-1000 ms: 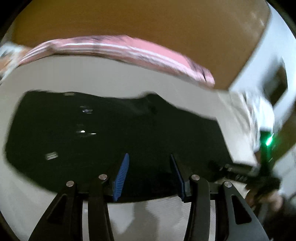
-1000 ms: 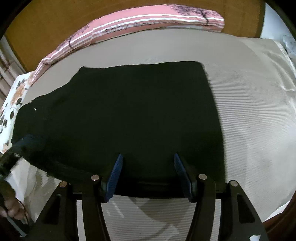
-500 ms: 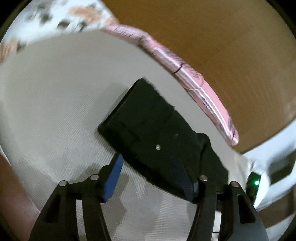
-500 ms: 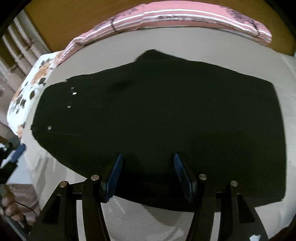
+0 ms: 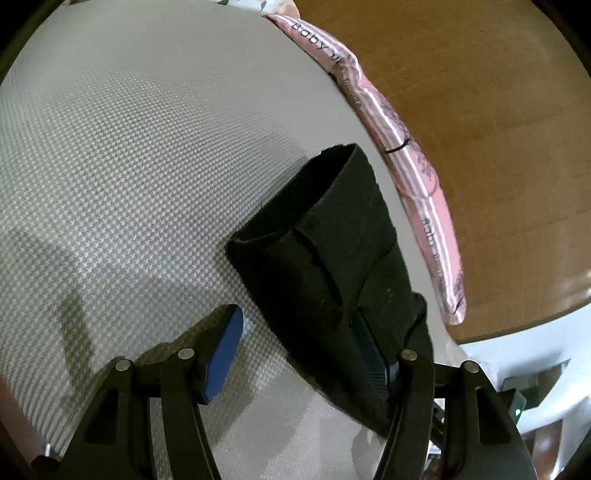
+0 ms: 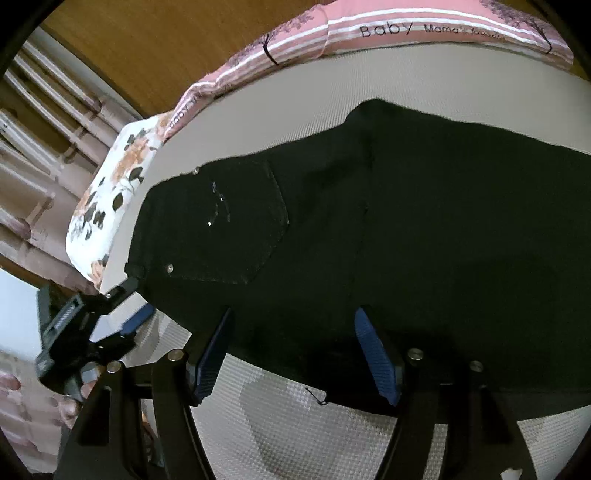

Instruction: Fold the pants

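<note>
Pants [image 6: 406, 240] are straddled at their near edge by the spread fingers of the right gripper [image 6: 295, 354], nothing yet gripped. The left gripper [image 5: 295, 354], likewise spread, is set at the waistband end, perhaps touching it. With the garment flat on the mattress [image 5: 129, 166], a lengthwise fold seems pending, requiring both edges to be pinched.

One pair of black pants [image 6: 406, 240] lies on one bed [image 5: 129, 166] — one pink striped pillow [image 6: 424, 33] and one floral pillow [image 6: 114, 192] sit at its edge. Two hand-held grippers — left hand-held gripper [image 5: 295, 354], right hand-held gripper [image 6: 295, 354].

Left gripper [image 5: 295, 354] jaws spread wide, right gripper [image 6: 295, 354] jaws likewise
</note>
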`<action>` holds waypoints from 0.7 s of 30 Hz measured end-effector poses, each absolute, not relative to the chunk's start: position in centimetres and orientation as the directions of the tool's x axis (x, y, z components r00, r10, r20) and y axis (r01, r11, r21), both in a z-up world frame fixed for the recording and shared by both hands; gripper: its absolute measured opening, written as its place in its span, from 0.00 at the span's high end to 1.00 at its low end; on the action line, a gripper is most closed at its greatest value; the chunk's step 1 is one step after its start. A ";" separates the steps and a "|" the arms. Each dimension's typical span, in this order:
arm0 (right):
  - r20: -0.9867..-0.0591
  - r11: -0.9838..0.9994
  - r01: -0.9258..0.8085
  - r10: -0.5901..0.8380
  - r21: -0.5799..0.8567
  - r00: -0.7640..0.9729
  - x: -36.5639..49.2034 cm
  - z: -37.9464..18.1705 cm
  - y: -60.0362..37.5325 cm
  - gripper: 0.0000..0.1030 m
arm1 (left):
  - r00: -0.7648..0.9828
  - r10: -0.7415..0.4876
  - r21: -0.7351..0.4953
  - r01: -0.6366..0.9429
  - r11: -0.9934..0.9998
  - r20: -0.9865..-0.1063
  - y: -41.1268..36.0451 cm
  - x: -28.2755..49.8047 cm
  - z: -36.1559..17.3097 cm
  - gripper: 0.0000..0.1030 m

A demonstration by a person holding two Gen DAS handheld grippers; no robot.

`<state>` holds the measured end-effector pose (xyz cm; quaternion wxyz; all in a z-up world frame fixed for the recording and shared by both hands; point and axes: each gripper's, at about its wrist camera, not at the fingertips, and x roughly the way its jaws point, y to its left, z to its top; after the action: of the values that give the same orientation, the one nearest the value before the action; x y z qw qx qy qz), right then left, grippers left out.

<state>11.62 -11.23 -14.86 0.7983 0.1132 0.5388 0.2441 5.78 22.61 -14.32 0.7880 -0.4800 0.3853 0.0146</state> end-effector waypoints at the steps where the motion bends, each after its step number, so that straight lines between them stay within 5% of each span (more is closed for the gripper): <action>1: -0.804 0.856 -0.268 0.511 0.443 0.303 11.6 -14.7 -11.3 0.36 | 0.707 -0.350 -0.749 -0.385 0.538 -0.615 22.8 5.8 -14.4 0.40; 15: -0.799 0.859 -0.250 0.509 0.447 0.319 11.9 -14.5 -11.2 0.36 | 0.769 -0.301 -0.758 -0.338 0.558 -0.564 23.1 7.9 -14.5 0.40; 17: -0.796 0.860 -0.241 0.508 0.449 0.330 11.8 -14.3 -11.4 0.36 | 0.763 -0.288 -0.754 -0.364 0.548 -0.578 23.3 7.8 -14.8 0.62; 21: -0.784 0.863 -0.226 0.505 0.452 0.360 11.8 -13.6 -12.3 0.36 | 0.759 -0.292 -0.761 -0.382 0.524 -0.582 23.6 7.7 -14.7 0.74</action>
<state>11.79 -12.34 -13.58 0.8136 0.1344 0.5191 0.2249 7.68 23.58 -14.66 0.8015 -0.4870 0.3459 0.0281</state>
